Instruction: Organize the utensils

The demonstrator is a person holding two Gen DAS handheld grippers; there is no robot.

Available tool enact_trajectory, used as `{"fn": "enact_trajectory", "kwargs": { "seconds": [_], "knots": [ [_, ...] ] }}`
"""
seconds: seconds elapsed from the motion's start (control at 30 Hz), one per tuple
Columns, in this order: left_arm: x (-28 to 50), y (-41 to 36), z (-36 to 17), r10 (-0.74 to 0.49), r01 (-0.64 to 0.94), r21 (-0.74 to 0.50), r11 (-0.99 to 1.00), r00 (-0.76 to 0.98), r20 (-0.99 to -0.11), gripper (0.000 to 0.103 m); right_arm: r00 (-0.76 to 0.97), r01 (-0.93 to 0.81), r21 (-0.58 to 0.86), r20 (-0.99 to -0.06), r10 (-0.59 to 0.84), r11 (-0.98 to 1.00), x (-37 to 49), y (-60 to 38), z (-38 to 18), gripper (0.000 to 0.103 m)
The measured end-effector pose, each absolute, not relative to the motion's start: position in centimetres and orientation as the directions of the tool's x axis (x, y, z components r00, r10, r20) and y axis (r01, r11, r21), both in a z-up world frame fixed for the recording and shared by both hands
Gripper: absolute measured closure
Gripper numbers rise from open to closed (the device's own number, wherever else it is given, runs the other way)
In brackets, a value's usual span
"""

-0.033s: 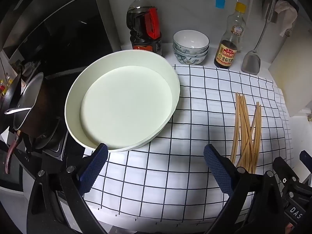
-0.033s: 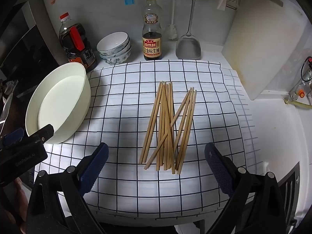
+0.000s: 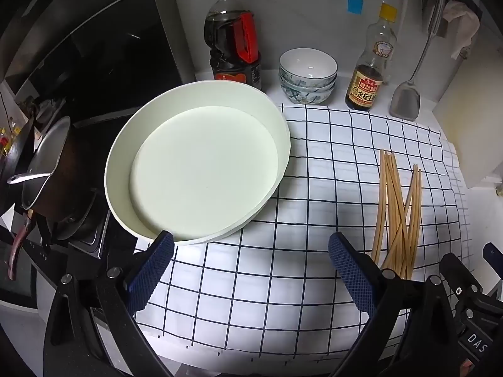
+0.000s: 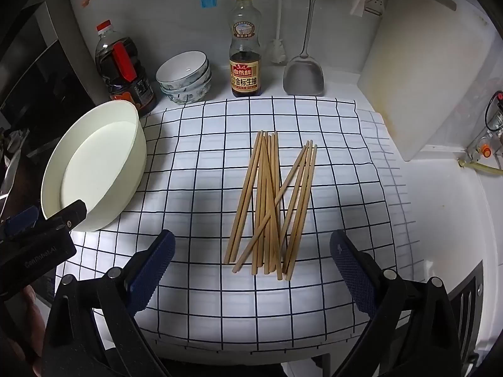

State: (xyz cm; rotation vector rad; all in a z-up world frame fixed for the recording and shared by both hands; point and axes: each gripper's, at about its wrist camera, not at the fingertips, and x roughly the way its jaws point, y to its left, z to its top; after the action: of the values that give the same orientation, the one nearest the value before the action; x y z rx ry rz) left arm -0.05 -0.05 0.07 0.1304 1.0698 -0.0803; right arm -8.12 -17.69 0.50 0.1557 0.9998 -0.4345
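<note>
The soy sauce bottle label reads "金标生抽"; the left gripper body reads "GenRobot.AI".

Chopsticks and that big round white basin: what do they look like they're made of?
The chopsticks look like bamboo or light wood: pale tan, matte, uncoated. The white basin seems to be plastic or melamine, though enamel can't be ruled out: smooth, thin even wall, soft dull sheen and no pattern.
</note>
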Motion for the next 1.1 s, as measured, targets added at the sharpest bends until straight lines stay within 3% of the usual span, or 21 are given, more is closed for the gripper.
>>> {"fn": "enact_trajectory", "kwargs": {
  "seconds": [1.1],
  "knots": [
    [-0.4, 0.2, 0.0, -0.014, 0.137, 0.057, 0.989, 0.468, -0.884, 0.006, 0.475, 0.422, -0.051, -0.838, -0.269, 0.905, -8.5, -17.7, 0.7, 0.009]
  ]
}}
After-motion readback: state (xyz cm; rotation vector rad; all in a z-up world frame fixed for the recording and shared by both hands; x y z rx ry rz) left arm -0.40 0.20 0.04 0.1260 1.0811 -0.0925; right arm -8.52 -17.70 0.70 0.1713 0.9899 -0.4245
